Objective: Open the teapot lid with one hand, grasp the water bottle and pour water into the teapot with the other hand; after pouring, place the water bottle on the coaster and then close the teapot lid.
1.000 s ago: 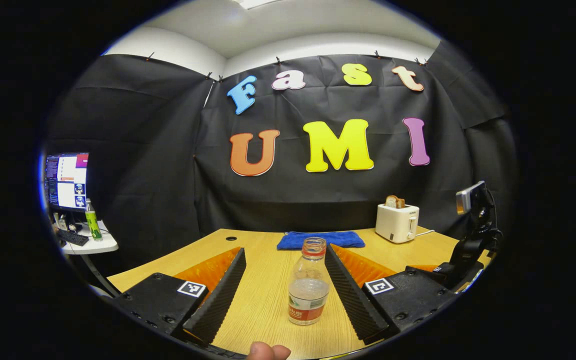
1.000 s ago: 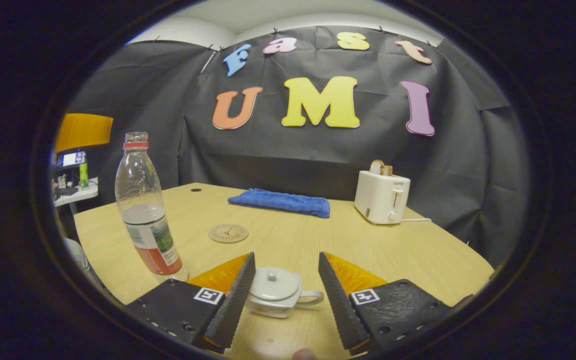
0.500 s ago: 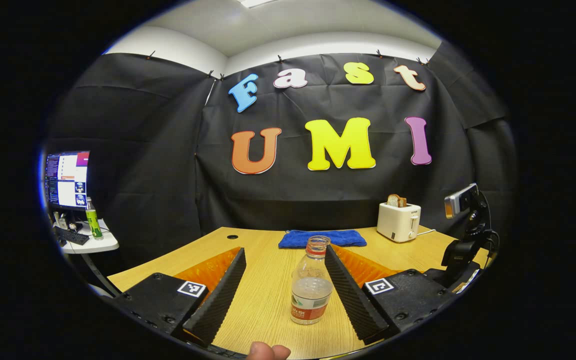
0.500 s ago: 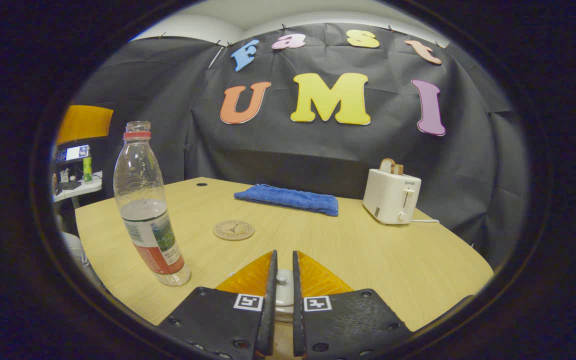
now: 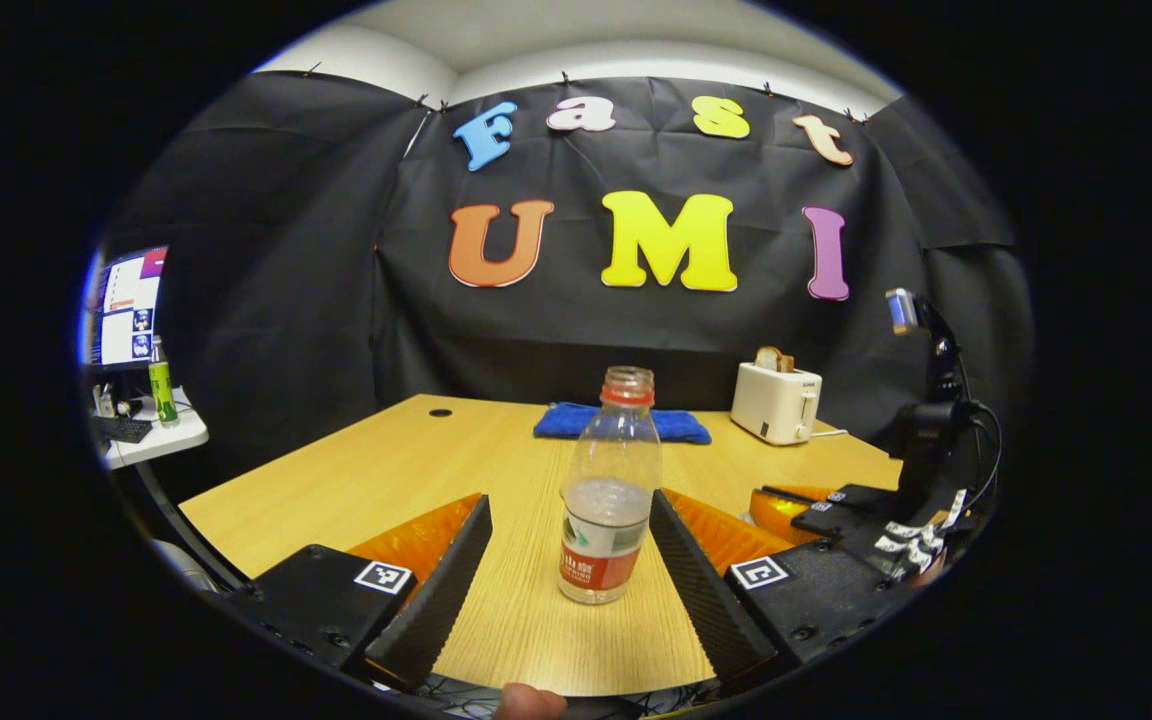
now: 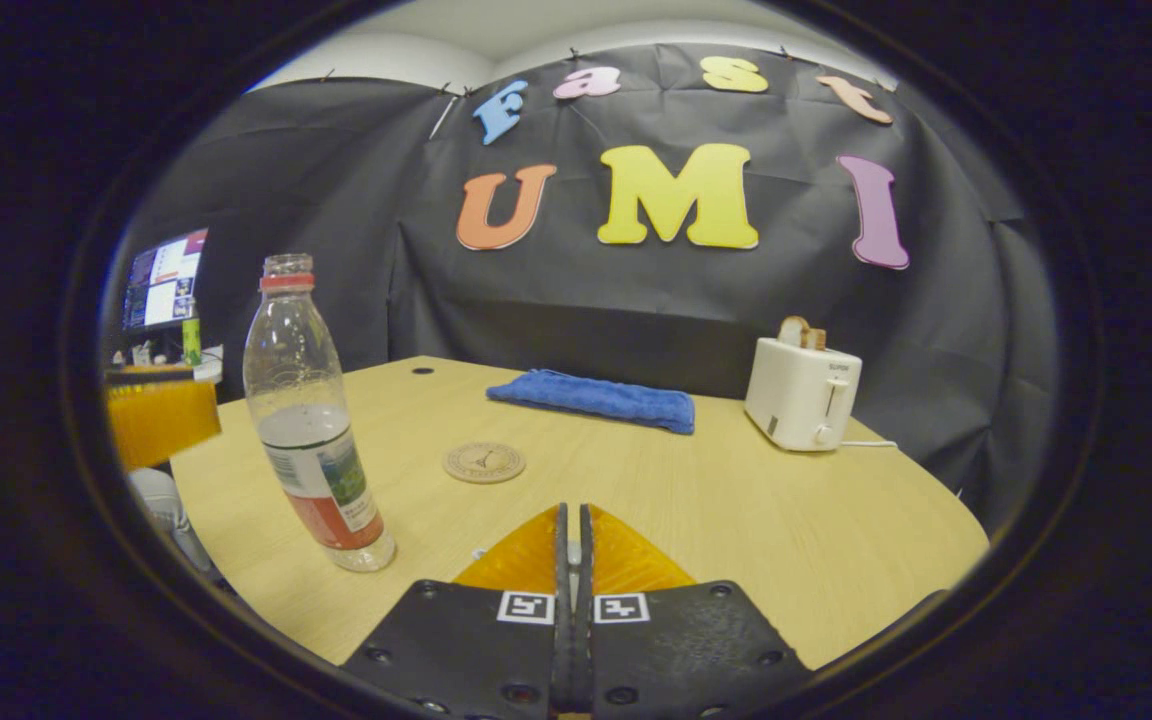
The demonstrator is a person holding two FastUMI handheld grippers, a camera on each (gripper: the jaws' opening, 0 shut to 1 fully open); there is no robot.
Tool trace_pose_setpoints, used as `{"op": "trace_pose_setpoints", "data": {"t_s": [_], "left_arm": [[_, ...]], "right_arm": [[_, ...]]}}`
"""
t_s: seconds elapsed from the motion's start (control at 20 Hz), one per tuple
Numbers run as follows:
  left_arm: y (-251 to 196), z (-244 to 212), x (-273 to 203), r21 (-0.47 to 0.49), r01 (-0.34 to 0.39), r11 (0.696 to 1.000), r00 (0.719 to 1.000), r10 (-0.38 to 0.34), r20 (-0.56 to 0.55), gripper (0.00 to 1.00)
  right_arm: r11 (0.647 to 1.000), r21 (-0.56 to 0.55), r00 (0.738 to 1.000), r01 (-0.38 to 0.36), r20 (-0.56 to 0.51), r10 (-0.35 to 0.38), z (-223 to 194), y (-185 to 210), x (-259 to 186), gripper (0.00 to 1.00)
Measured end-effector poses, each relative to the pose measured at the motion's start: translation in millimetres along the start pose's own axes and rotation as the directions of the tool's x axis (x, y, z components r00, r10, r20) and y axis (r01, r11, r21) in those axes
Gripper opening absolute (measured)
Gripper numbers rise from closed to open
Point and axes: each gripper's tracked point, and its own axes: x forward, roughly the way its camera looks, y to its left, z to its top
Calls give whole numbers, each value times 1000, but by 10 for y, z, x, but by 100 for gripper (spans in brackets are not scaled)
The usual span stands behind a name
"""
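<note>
Left gripper: fingers spread wide on the left gripper view, holding nothing; the counter lies under them.
Water bottle: upright on the counter, uncapped, partly filled; on the left gripper view it stands between the left gripper's two fingers, nearer the right-hand one, with a gap on either side. On the right gripper view the water bottle stands to the left of the right gripper and somewhat ahead of it.
Coaster: flat on the counter, ahead of the right gripper and a little left, well apart from the bottle.
Right gripper: fingers drawn almost together on the right gripper view, a thin slit between them; a small pale bit shows in the slit, but what it is cannot be told, nor whether the fingers press on it. On the left gripper view the right gripper sits low at the right edge, beside the left gripper.
Blue cloth: folded near the counter's far edge.
Toaster: at the far right of the counter, a slice standing in its slot.
</note>
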Motion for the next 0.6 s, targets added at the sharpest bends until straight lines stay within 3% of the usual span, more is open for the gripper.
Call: {"op": "trace_pose_setpoints", "data": {"t_s": [0.25, 0.6], "left_arm": [[-137, -412, 137, 9, 62, 998, 993, -61, -96, 100], [-99, -582, 401, -7, 69, 998, 988, -69, -141, 100]], "right_arm": [[1000, -2, 999, -6, 42, 6, 224, -40, -82, 0], [1000, 5, 998, 1, 70, -1, 325, -145, -298, 0]]}}
